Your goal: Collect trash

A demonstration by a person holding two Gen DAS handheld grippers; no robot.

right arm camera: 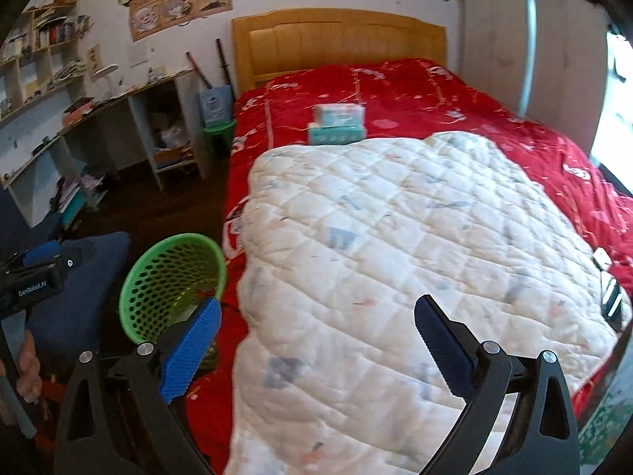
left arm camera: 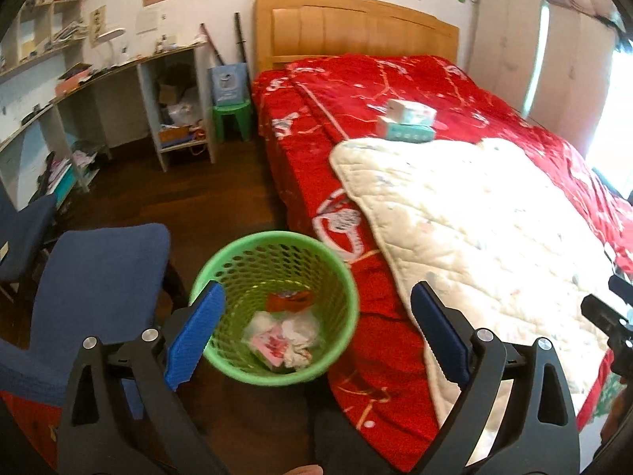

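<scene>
- Nearest, the left gripper is hovering with its blue pads spread wide and nothing between them, above the floor just beside the bed's left edge.
- Likewise the right gripper is hanging over the white quilt near the foot of the bed, fingers wide apart and holding nothing.
- Just beyond the left gripper, a green mesh basket is standing on the dark wooden floor, touching or almost touching the bed's left side (which one is hard to tell).
- Inside the basket, crumpled trash is lying at the bottom: white tissue, a pink-and-white wrapper and a red scrap.
- Left of the basket, a blue chair is sitting close by.
- Farther on, the red bedspread is covering the bed, with the quilt lying over its near half.
- At the quilt's far edge, two tissue packs are resting stacked, one on the other, around the middle of the bed.
- Farthest, a wooden headboard is standing against the wall, with a cluttered desk along the left wall.
</scene>
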